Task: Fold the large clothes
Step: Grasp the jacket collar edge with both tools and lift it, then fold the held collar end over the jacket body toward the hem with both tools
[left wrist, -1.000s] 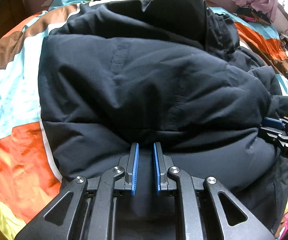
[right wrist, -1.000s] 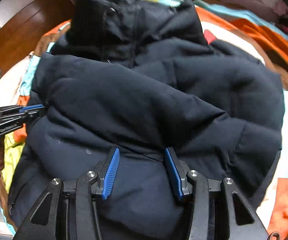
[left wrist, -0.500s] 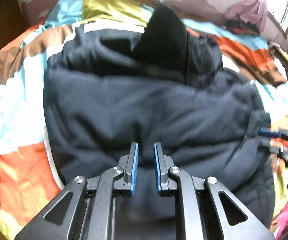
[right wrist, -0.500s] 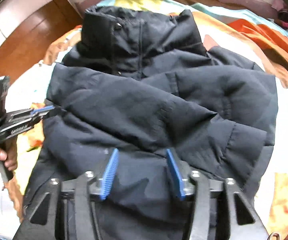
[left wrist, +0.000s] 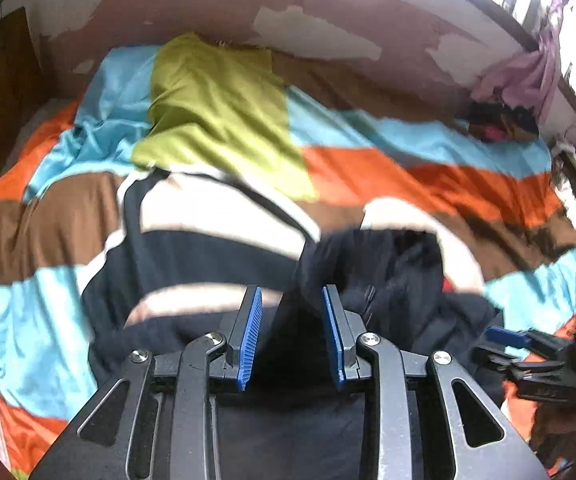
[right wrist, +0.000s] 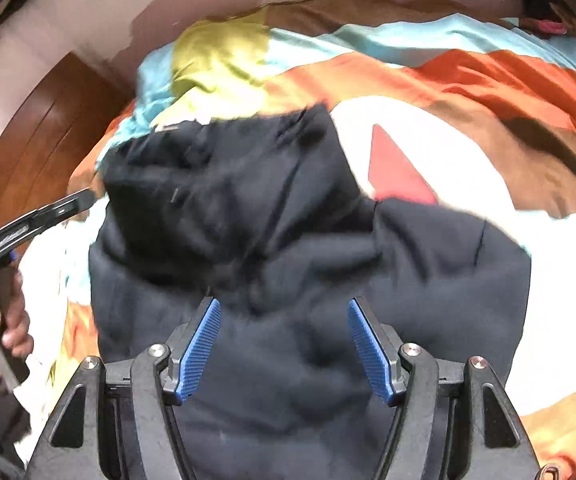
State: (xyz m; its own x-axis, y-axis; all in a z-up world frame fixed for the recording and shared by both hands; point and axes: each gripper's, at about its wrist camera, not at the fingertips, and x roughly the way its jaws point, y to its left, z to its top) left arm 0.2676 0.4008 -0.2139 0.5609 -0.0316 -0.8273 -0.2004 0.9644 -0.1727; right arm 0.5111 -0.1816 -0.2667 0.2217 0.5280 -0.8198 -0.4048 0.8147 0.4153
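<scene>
Dark padded jacket (right wrist: 288, 248) lies bunched on the striped bedspread (left wrist: 428, 168), collar end toward the peeling wall (left wrist: 328, 12), long axis running from the grippers to the wall. Wooden headboard (right wrist: 47, 128) off to the side; pink cloth (left wrist: 528, 76) hangs by the window. Nothing sits on the jacket. Left gripper (left wrist: 292, 336): jaws opening, pads apart, not pressing the dark fabric between them. Right gripper (right wrist: 283, 344): jaws wide apart above the jacket, gripping nothing. Frames blurred; no lettering readable.
</scene>
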